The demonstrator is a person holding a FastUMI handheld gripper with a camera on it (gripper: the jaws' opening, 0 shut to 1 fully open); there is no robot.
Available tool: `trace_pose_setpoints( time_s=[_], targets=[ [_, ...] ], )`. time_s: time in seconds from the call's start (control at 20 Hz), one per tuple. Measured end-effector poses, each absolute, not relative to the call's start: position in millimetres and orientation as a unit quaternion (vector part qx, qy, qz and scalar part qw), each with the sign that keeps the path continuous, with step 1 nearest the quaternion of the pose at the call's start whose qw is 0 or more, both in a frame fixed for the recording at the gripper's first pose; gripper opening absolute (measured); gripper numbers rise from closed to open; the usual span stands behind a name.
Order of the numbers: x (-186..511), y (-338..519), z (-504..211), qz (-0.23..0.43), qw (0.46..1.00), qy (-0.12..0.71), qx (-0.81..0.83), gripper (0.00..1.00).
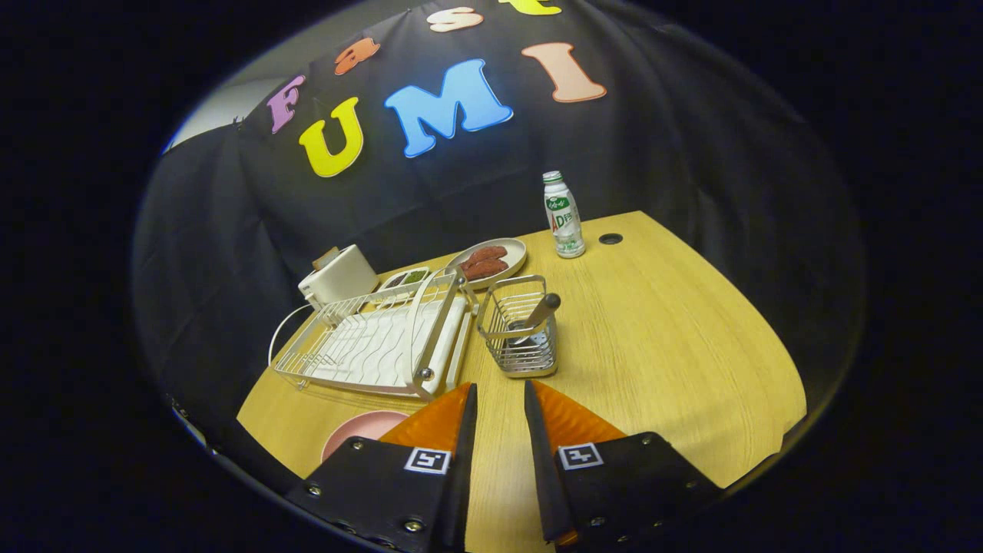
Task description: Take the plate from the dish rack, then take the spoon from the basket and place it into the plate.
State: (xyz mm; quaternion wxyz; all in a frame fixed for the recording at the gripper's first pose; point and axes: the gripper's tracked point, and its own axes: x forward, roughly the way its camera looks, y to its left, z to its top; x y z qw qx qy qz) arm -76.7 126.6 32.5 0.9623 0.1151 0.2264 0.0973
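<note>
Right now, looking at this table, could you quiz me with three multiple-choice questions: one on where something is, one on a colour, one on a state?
1. Where is the spoon?
A. On the pink plate
B. Standing in the wire basket
C. Beside the bottle

2. What colour is the plate on the table next to the gripper's fingers?
A. Pink
B. Blue
C. Green

3. How is the gripper?
A. Shut on the spoon
B. Shut on the plate
C. Open, holding nothing

Answers:
1 B, its handle sticks up out of the basket beside the dish rack.
2 A, a pink rim shows beside one finger.
3 C, bare table shows between the parted fingers.
</note>
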Motion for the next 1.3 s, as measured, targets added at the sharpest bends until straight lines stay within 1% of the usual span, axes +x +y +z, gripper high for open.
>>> trace_pose_setpoints(
  time_s=[0.15,0.5,0.85,1.1,1.15,1.3],
  targets=[
    [-69.1,111.7,42.6,0.08,0.977,0.185,0.076,0.36],
    [-37.4,96.4,50.0,0.07,0.99,0.118,0.028,0.37],
    [6.7,102.7,33.0,0.081,0.991,0.099,0.049,0.36],
    [32.1,109.8,39.7,0.079,0.992,0.073,0.067,0.36],
    [37.3,107.9,33.5,0.077,0.992,0.077,0.062,0.34],
    [45.9,110.8,34.6,0.08,0.992,0.076,0.063,0.23]
  ],
)
